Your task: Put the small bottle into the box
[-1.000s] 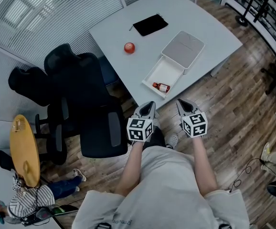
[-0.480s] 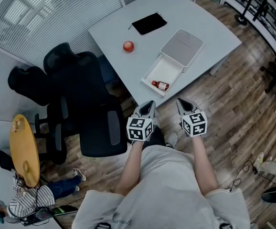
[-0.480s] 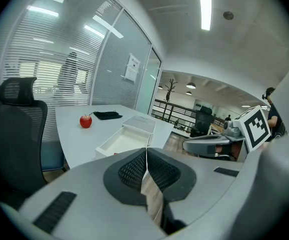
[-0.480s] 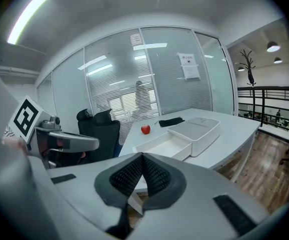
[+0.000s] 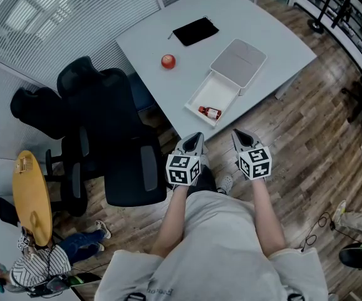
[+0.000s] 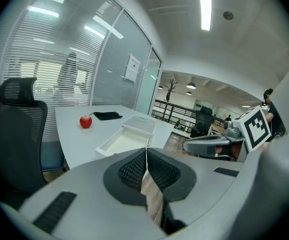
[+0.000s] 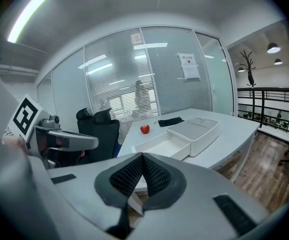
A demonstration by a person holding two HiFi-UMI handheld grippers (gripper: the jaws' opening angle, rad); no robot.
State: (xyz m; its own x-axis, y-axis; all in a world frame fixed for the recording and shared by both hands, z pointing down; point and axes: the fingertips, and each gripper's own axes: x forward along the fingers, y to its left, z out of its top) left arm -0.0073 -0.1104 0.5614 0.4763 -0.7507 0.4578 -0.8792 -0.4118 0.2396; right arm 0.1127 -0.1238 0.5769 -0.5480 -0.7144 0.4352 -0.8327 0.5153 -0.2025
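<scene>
Bystander's dark shoe (image 5: 358, 256), lower right, shifted slightly leftward

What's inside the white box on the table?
A small bottle lies in the open box, near one end. The rest looks bare. Anything under the lid is hidden.

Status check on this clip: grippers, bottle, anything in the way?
Left gripper and right gripper: jaws shut, empty, held short of the table. Small bottle lies inside the open box. Nothing in the way.
</scene>
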